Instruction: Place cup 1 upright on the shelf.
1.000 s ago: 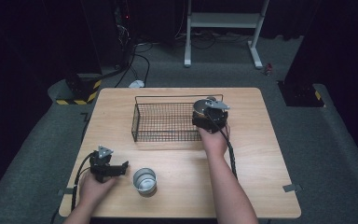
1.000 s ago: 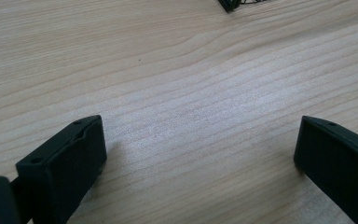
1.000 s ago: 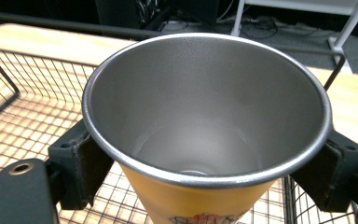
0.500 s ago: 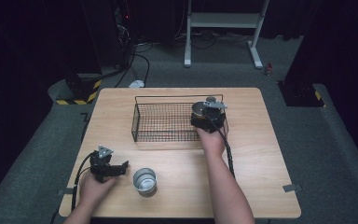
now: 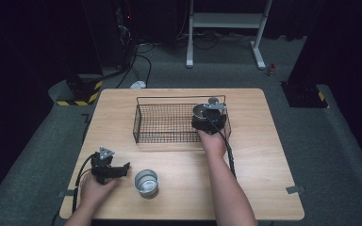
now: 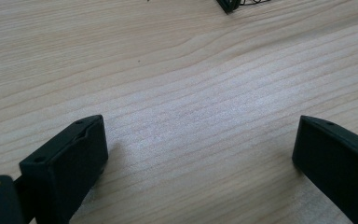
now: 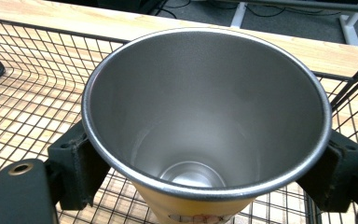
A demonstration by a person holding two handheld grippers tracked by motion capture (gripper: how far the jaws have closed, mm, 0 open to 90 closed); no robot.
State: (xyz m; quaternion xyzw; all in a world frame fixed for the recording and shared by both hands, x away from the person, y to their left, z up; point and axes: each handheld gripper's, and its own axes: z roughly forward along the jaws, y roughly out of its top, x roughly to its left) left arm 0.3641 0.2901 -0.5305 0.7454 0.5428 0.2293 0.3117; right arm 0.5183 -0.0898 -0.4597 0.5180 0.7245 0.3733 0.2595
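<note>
Cup [image 7: 205, 116] in right tongs [image 7: 205, 186] over basket [image 7: 23, 107], yellow base visible in right gripper view

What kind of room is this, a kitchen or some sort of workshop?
Most likely a lab or recording studio rather than a kitchen. A lone wooden table stands on grey carpet with dark curtains around it, loose cables run over the floor, and a black-and-yellow hazard-striped block sits beside a white equipment stand.
</note>
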